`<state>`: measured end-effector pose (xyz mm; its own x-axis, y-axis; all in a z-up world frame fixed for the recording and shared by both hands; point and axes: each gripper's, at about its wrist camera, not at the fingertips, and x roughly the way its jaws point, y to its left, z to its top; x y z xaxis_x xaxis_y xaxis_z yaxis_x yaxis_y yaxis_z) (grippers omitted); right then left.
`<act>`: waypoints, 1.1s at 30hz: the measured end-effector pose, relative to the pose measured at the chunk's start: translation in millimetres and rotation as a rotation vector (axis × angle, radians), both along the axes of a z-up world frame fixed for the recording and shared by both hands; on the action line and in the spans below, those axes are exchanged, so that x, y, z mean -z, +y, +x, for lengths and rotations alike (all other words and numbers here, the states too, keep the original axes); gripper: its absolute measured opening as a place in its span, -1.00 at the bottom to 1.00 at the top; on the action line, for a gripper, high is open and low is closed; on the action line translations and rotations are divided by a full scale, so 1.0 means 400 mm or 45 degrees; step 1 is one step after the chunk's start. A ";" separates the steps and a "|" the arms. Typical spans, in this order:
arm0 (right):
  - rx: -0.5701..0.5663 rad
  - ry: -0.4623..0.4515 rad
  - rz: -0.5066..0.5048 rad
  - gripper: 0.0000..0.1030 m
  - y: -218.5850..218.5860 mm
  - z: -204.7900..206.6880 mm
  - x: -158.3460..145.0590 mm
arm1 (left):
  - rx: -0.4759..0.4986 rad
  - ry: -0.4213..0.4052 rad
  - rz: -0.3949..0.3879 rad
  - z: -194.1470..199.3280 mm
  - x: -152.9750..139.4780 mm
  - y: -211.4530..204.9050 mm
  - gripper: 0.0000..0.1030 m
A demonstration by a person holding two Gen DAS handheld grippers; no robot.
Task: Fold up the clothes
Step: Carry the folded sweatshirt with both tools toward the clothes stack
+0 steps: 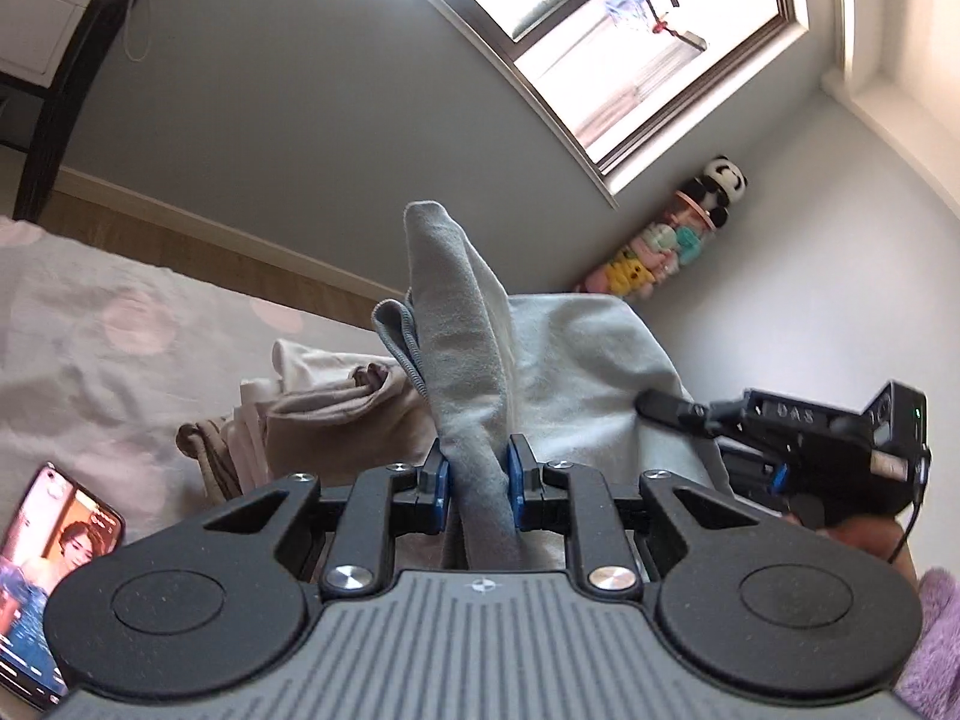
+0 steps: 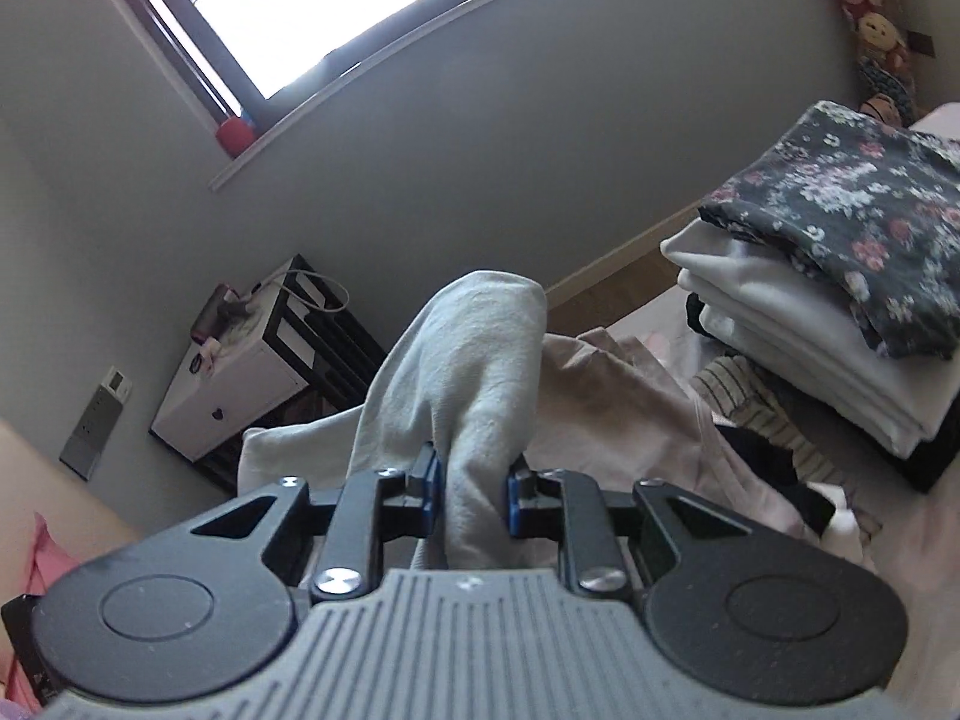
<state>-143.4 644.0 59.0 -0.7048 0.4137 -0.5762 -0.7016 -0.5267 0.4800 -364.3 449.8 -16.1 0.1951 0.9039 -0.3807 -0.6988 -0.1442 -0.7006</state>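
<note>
My left claw (image 1: pixel 478 483) is clamped on a bunched fold of the pale grey garment (image 1: pixel 456 324), which stands up just ahead of it. My right claw (image 2: pixel 474 495) pinches another fold of the same garment (image 2: pixel 480 348), lifted above the bed (image 1: pixel 90 312). Beyond my left claw lie beige clothes (image 1: pixel 324 414); a phone (image 1: pixel 54 576) rests to its near left. Right of my right claw sits a folded stack (image 2: pixel 828 300).

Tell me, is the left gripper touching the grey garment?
Touching. The left wrist view shows the left gripper shut on the grey garment, cloth pinched between its blue pads.
</note>
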 end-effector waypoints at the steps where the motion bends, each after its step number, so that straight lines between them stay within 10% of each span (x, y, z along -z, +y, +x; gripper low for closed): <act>1: -0.015 -0.028 0.011 -0.55 0.021 -0.010 0.006 | -0.014 0.006 0.001 0.011 0.007 0.002 -0.59; 16: 0.103 -0.220 0.046 -0.13 0.090 -0.019 0.103 | 0.150 -0.001 -0.180 -0.029 0.051 0.046 -0.30; 21: 0.281 -0.111 0.038 0.32 0.037 0.072 0.053 | 0.207 0.110 -0.130 -0.113 0.002 0.066 0.21; 33: 0.554 0.222 -0.107 0.52 -0.062 0.216 0.190 | 0.285 -0.053 -0.145 -0.214 0.076 0.144 0.35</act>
<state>-57.0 619.1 -17.2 -0.5654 0.6489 -0.5092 -0.7537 -0.1557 0.6385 -449.9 507.4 -46.6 0.4034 0.7880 -0.4652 -0.6932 -0.0687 -0.7175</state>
